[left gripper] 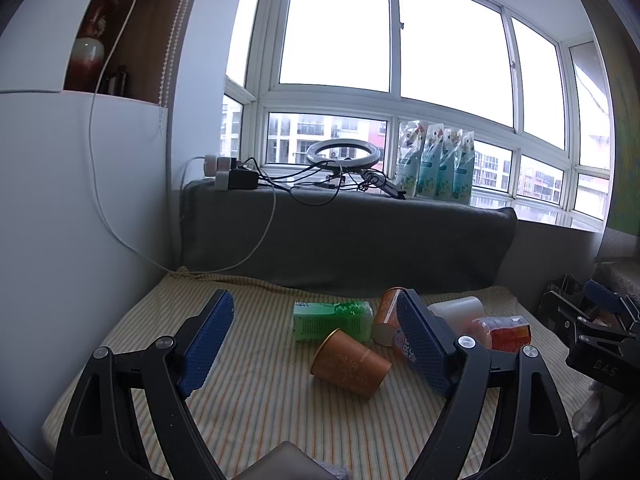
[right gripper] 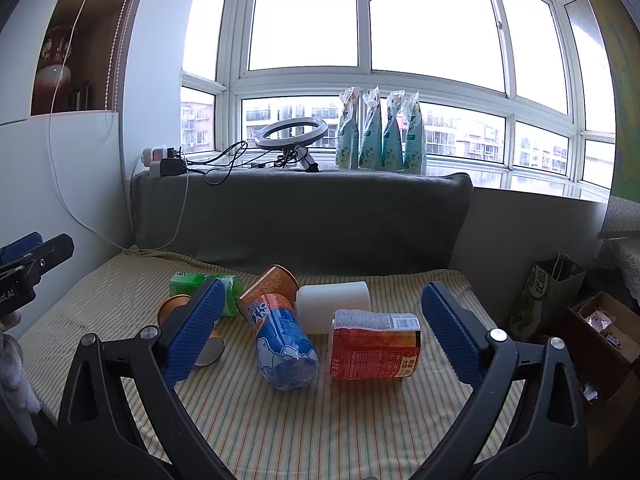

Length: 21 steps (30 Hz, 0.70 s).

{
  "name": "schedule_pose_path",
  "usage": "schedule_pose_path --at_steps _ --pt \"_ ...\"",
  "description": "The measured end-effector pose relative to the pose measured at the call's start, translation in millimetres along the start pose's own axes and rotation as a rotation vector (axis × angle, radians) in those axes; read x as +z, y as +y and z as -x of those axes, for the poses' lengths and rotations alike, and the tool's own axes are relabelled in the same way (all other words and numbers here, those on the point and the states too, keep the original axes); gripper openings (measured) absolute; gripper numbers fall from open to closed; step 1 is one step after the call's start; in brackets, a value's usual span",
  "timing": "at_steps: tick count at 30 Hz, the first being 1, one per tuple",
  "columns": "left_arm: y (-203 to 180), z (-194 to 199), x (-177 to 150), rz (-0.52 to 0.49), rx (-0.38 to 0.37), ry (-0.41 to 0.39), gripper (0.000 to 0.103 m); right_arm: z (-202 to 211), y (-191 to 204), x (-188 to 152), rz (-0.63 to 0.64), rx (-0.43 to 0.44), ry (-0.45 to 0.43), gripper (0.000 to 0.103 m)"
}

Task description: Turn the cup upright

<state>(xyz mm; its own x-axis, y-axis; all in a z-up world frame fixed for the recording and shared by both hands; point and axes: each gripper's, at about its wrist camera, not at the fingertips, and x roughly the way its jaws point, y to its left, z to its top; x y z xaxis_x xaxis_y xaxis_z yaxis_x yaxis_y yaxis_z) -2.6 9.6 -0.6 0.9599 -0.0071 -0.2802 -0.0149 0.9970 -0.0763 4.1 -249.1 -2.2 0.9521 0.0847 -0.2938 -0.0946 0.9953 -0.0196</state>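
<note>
An orange paper cup (left gripper: 350, 364) lies on its side on the striped cloth (left gripper: 260, 400), mouth toward the left. My left gripper (left gripper: 316, 344) is open and empty, and the cup lies between and beyond its blue pads. In the right wrist view that cup (right gripper: 176, 308) is mostly hidden behind my left finger. A second orange cup (right gripper: 270, 282) lies on its side farther back; it also shows in the left wrist view (left gripper: 388, 312). A white cup (right gripper: 334, 306) lies on its side beside it. My right gripper (right gripper: 320, 330) is open and empty.
A green pack (left gripper: 332, 320), a blue-and-orange bottle (right gripper: 280, 340) and a red noodle pack (right gripper: 374, 344) lie on the cloth. A grey cushion (right gripper: 300, 220) backs the surface. A ring light (right gripper: 290, 132) and pouches (right gripper: 378, 136) stand on the sill. A box (right gripper: 600, 336) stands at right.
</note>
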Motion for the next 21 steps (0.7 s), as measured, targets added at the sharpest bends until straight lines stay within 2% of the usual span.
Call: schedule_pose_path --at_steps 21 --pt "12 -16 -3 0.004 0.026 0.038 0.084 -30 9 4 0.027 0.058 0.032 0.1"
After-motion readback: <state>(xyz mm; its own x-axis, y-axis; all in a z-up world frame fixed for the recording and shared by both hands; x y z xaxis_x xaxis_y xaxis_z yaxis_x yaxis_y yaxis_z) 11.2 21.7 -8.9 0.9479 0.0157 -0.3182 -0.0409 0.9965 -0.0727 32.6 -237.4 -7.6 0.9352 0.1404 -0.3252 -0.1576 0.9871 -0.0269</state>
